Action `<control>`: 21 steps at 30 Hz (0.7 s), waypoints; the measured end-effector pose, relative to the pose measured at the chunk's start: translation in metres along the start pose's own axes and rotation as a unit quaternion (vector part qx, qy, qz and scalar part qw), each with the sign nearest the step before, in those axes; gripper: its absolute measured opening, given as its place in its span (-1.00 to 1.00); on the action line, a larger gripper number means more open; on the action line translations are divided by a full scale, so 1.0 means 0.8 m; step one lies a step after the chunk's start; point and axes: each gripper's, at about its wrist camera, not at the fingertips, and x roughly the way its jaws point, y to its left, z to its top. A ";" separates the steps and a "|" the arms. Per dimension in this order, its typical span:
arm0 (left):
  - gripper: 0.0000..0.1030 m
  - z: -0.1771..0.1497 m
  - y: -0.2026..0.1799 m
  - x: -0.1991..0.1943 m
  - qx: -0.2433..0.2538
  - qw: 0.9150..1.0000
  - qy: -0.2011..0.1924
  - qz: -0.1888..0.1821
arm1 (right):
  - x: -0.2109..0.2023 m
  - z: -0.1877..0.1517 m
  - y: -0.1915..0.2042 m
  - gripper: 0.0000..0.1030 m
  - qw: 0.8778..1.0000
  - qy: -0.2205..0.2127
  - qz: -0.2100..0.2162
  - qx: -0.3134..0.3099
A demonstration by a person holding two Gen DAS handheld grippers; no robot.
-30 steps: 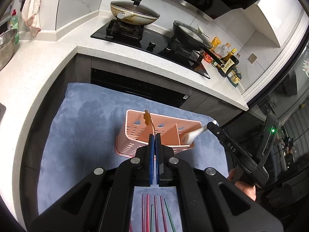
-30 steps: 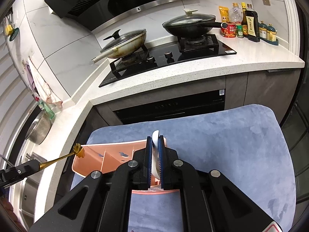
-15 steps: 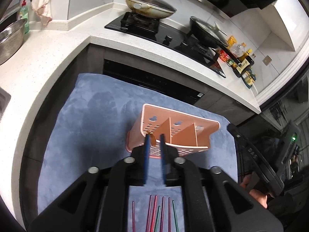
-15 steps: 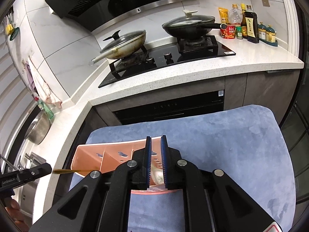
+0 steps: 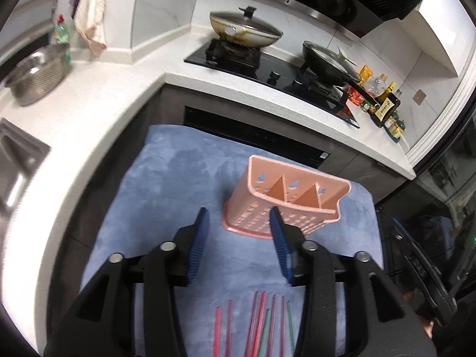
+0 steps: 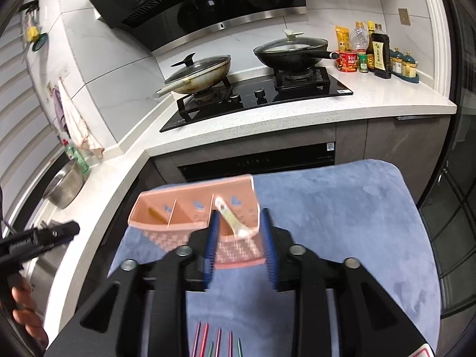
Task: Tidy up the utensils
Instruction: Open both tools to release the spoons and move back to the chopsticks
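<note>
Two hand-held grippers are hovering over a blue mat (image 5: 178, 178) in a kitchen, both with their tongs parted and holding nothing. The left gripper (image 5: 238, 244) is pointing down at the mat just beside a pink caddy (image 5: 285, 205) with three compartments. The right gripper (image 6: 239, 238) is hanging over the caddy's right-hand end, where a white spoon (image 6: 233, 218) is leaning inside the right compartment. A gold utensil (image 6: 154, 212) is lying in the left compartment, though it is blurred. A row of chopsticks (image 5: 258, 324), red, pink and green, is lying on the mat near the camera, below both grippers and apart from the caddy.

The step in hand looks like the release after dropping one utensil each into the caddy. The chopsticks are probably next, which calls for lowering a gripper towards the near edge of the mat, lining its tongs across the thin sticks, and closing on them low enough to pinch without scattering the row.

Compared with a second ago, both sets of tongs have just been opening. The left gripper was then clamped on the gold flower-topped utensil above the caddy, and the right was clamped on the white spoon; now both utensils are sitting in the caddy and nothing is between either pair of tongs. The caddy is also appearing further off in the left view
</note>
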 end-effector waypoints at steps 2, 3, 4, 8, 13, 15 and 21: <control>-0.16 -0.020 0.002 -0.012 0.012 1.000 -0.011 0.014 | -0.016 -0.019 0.000 -0.40 1.000 0.003 -0.002 -0.005; -0.16 -0.030 0.002 -0.017 0.019 1.000 -0.013 0.021 | -0.026 -0.032 0.000 -0.40 1.000 0.005 -0.005 -0.008; -0.16 -0.044 0.003 -0.022 0.026 0.999 -0.014 0.030 | -0.034 -0.043 -0.001 -0.40 1.000 0.007 -0.007 -0.010; -0.16 -0.094 0.014 -0.036 0.034 0.998 -0.014 0.044 | -0.060 -0.089 -0.007 -0.40 1.000 0.021 -0.011 -0.011; -0.16 -0.159 0.033 -0.044 0.031 0.998 -0.007 0.059 | -0.086 -0.161 -0.009 -0.40 0.998 0.047 -0.028 -0.028; -0.16 -0.183 0.036 -0.044 0.033 0.997 -0.001 0.064 | -0.095 -0.196 -0.010 -0.40 0.997 0.063 -0.035 -0.038; -0.16 -0.257 0.046 -0.044 0.044 0.996 0.022 0.075 | -0.114 -0.275 -0.011 -0.40 0.993 0.095 -0.049 -0.046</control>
